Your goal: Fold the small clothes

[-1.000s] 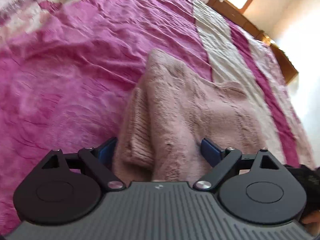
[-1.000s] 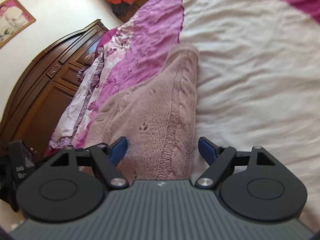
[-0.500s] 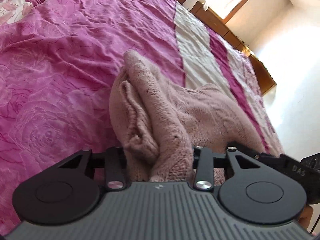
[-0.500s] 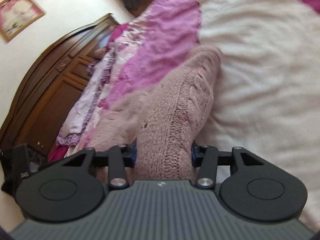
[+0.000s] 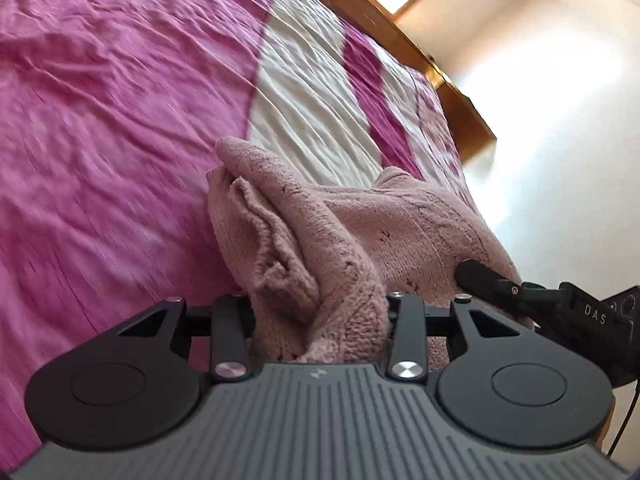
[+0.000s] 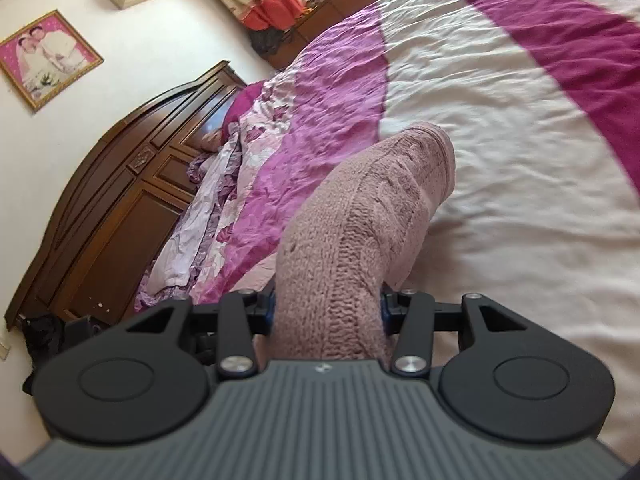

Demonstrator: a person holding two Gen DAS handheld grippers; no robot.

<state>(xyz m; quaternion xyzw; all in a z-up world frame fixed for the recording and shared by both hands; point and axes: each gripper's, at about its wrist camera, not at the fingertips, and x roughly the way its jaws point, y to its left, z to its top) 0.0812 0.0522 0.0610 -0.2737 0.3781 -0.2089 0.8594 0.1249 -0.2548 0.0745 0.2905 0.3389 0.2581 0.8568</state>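
Note:
A dusty pink knitted sweater hangs bunched between both grippers above a pink and white bedspread. My left gripper is shut on a thick wad of its knit. My right gripper is shut on another part of the sweater, which rises from the jaws and droops toward the bed. The right gripper also shows at the right edge of the left wrist view, against the sweater. The fingertips of both grippers are hidden in the knit.
A dark wooden headboard and a crumpled floral sheet lie at the left of the right wrist view. A wooden bed frame and a white wall border the far side of the bed.
Both grippers were open around the flat sweater a second ago. They have shut on it and lifted it off the bed, so it now hangs bunched.

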